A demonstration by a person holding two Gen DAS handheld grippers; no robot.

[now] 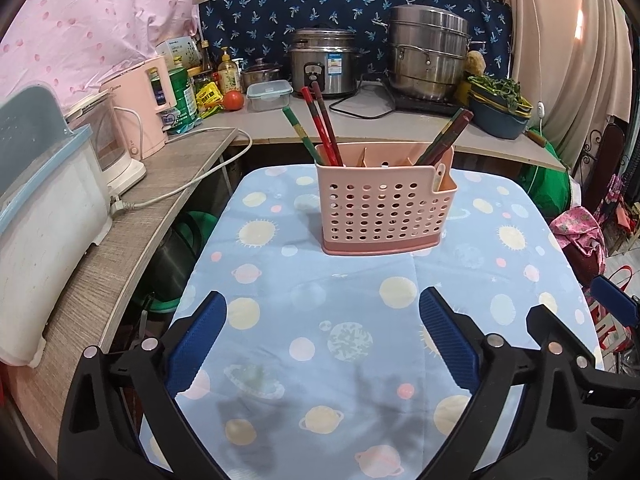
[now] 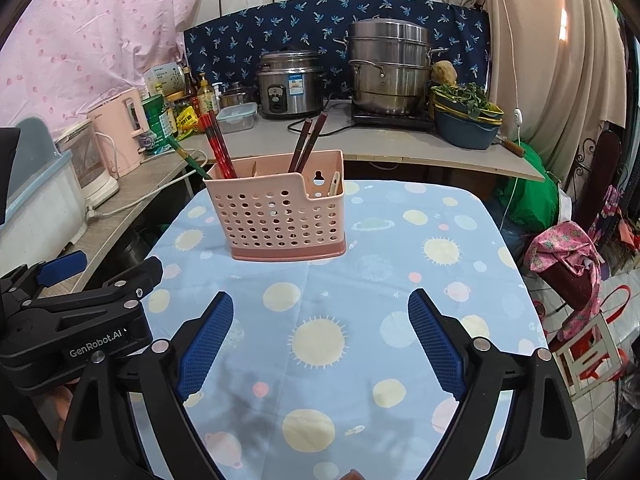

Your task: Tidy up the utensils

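A pink perforated utensil caddy (image 1: 380, 208) stands on the blue planet-print tablecloth (image 1: 320, 320), and shows in the right wrist view too (image 2: 280, 216). Red and green chopsticks (image 1: 320, 124) stand in its left compartment, dark ones (image 1: 444, 136) in its right, and a pale spoon handle (image 1: 439, 178) pokes from the low front pocket. My left gripper (image 1: 322, 320) is open and empty, well short of the caddy. My right gripper (image 2: 320, 320) is open and empty, also short of it. The left gripper's body shows at the left of the right wrist view (image 2: 80, 312).
A wooden counter (image 1: 120, 248) on the left holds a white-and-blue box, a kettle (image 1: 144, 112) and a cord. The back counter holds a rice cooker (image 1: 324, 64), a steamer pot (image 1: 428, 52), bottles and a tomato. Bags and a chair stand to the right.
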